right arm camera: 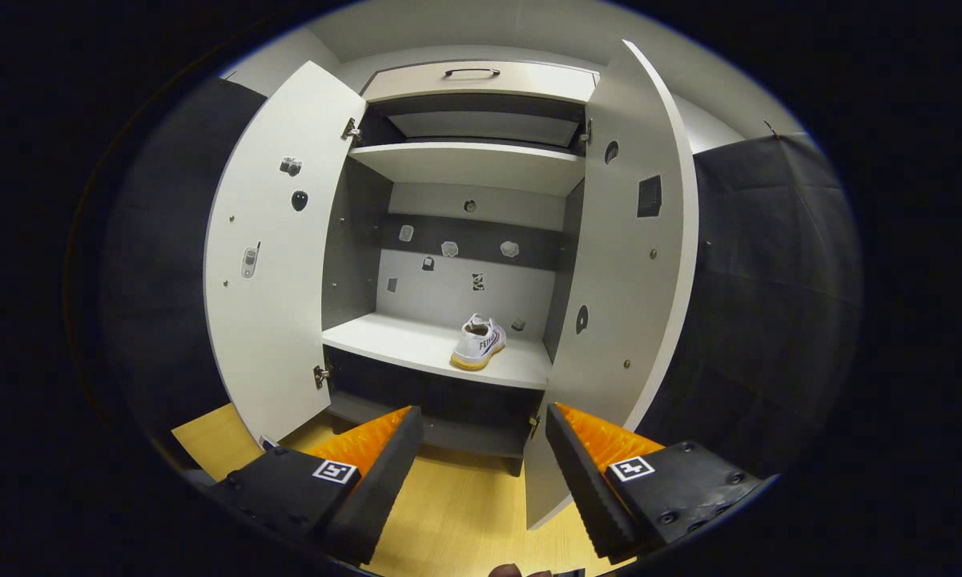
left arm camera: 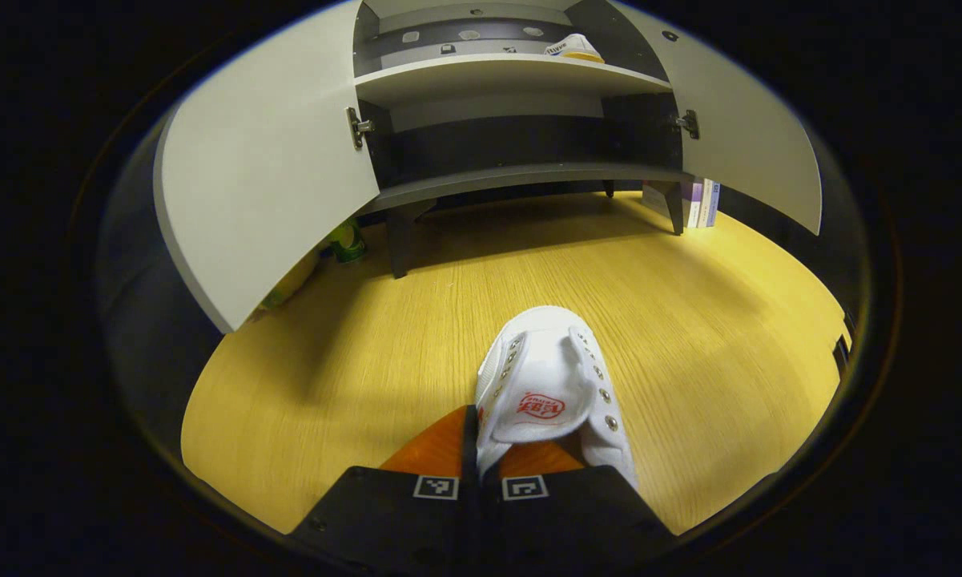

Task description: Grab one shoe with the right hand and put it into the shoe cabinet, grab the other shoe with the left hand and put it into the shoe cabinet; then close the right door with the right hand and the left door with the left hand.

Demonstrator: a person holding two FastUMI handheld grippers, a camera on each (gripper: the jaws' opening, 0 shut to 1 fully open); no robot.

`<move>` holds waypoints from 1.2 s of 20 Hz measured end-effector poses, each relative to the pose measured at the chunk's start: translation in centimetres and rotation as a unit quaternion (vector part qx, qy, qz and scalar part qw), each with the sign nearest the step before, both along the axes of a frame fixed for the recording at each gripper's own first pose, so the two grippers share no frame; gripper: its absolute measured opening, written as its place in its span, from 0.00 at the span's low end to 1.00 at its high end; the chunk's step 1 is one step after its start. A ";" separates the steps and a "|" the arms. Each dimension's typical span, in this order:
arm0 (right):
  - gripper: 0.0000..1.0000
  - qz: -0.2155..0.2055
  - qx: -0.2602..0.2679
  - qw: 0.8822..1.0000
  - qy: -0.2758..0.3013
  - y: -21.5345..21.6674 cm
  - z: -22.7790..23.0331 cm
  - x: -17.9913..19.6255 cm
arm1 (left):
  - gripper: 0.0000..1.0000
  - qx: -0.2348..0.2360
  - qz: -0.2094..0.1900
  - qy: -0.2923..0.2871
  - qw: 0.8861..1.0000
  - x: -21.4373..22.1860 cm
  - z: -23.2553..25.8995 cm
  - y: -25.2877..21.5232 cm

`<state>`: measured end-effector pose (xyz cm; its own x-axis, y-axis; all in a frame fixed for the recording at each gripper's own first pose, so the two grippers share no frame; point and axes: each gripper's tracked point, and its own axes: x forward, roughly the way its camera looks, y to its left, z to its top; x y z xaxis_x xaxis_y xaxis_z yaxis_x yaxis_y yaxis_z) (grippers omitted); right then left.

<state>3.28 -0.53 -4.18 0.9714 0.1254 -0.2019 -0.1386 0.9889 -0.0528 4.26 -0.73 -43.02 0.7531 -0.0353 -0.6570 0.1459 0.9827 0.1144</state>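
A white canvas shoe [left arm camera: 545, 385] lies on the wooden table [left arm camera: 352, 344], toe pointing toward the shoe cabinet [left arm camera: 513, 76]. My left gripper [left arm camera: 479, 473] is shut on the shoe's left side wall near the heel. The second white shoe [left arm camera: 574, 48] rests on the cabinet's middle shelf, to the right; in the right gripper view this shoe [right arm camera: 478, 343] sits on the shelf [right arm camera: 400, 336]. My right gripper [right arm camera: 485, 457] hangs open in front of the cabinet, holding nothing. Both the left door [right arm camera: 276, 264] and the right door [right arm camera: 633, 264] stand wide open.
A green can [left arm camera: 347, 240] and a yellow object [left arm camera: 296, 276] sit behind the cabinet's left door [left arm camera: 264, 176]. Several books [left arm camera: 703, 203] stand by the cabinet's right leg. A drawer with a handle [right arm camera: 481, 78] tops the cabinet.
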 end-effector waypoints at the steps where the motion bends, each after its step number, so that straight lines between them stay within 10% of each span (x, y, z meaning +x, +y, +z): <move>1: 0.98 0.001 0.004 1.000 0.002 0.0 -0.1 0.0 | 0.05 -0.002 0.001 0.003 1.000 0.0 0.4 -0.1; 14: 0.98 0.014 0.043 0.999 -0.001 -3.4 0.6 -1.3 | 0.05 -0.076 0.110 -0.028 0.991 -0.5 15.4 -2.1; 24: 0.98 0.007 0.073 0.997 0.012 -9.1 -0.4 -2.9 | 0.05 -0.114 0.177 -0.078 0.974 7.9 30.3 -3.9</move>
